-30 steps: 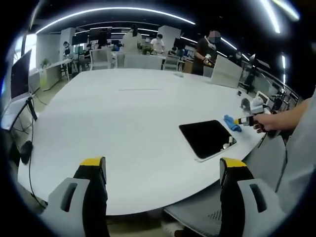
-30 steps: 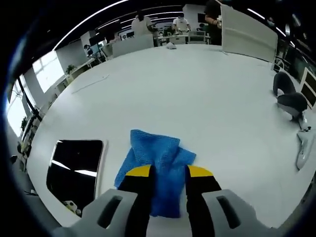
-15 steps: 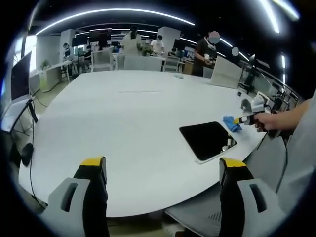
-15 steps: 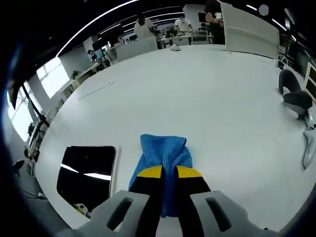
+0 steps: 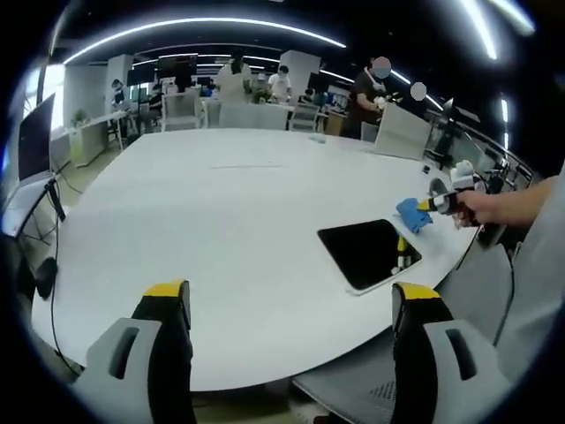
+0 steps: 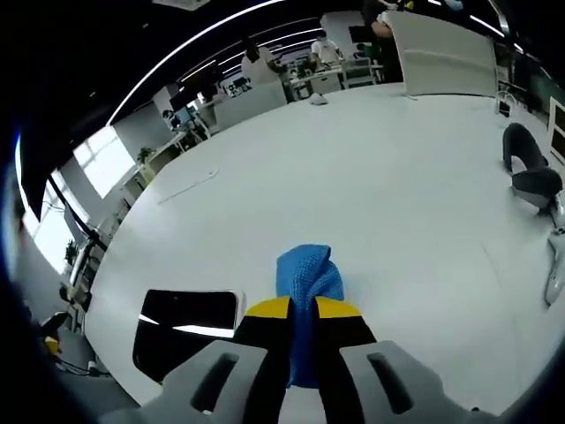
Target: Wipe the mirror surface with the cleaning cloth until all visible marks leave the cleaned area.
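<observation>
Fingers of the right gripper [image 6: 302, 311] are clamped on the blue woven cleaning cloth [image 6: 307, 276], lifted just above the white oval desk [image 6: 371, 177], right of the dark rectangular mirror [image 6: 185, 329]. The left gripper [image 5: 291, 305] has fingers wide apart, gripping nothing, at the desk's near edge; its view shows the mirror's reflective face [image 5: 366, 252] and a person's hand [image 5: 472, 208].

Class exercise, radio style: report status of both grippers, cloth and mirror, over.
Right gripper shut on blue cloth, lifted beside the mirror. Left gripper open, holding nothing, back from the table edge. Mirror flat on white table; wiping not begun.
</observation>
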`<state>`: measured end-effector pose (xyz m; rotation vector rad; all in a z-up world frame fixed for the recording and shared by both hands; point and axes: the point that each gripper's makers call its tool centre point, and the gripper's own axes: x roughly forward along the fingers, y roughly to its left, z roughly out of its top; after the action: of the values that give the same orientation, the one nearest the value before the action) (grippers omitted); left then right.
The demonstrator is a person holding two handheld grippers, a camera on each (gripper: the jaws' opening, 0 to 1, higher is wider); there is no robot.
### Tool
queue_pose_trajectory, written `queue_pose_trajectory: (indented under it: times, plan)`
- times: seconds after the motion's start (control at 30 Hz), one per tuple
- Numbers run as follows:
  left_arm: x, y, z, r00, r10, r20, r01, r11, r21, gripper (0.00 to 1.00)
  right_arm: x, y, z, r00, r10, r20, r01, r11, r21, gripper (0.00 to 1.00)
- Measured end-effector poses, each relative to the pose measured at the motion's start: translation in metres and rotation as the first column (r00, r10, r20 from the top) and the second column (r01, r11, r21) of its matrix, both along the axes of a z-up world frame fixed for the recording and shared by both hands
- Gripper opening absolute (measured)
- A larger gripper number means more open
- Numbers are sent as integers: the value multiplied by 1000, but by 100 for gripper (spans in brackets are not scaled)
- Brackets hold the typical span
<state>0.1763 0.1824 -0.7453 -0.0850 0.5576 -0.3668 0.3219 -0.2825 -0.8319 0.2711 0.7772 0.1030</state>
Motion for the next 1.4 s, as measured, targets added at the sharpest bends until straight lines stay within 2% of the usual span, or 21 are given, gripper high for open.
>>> queue_pose_trajectory:
  times: [0.27,0.37,0.73,1.1,1.4]
  plan:
    - [1,-2,1,1000,-18,10,18,1000,0,99,0,9,4,999,27,-17,-28,999,-16,3]
    - [3,-1,0,1000,-26,17,26,1000,-2,99,0,13,4,999,26,-20,-26,1000,2,3]
    - [3,2,-2,999,-29,17,29,999,-12,99,4,46,-2,996,64,-56,-63,998,31,3]
    - [0,0,-5,999,-49,8,49,999,3,99,5,86,-15,990,92,-106,-85,994,65,3]
    - [-2,4,-6,999,-46,0,46,999,3,99,8,112,-35,978,147,-151,-134,986,94,2]
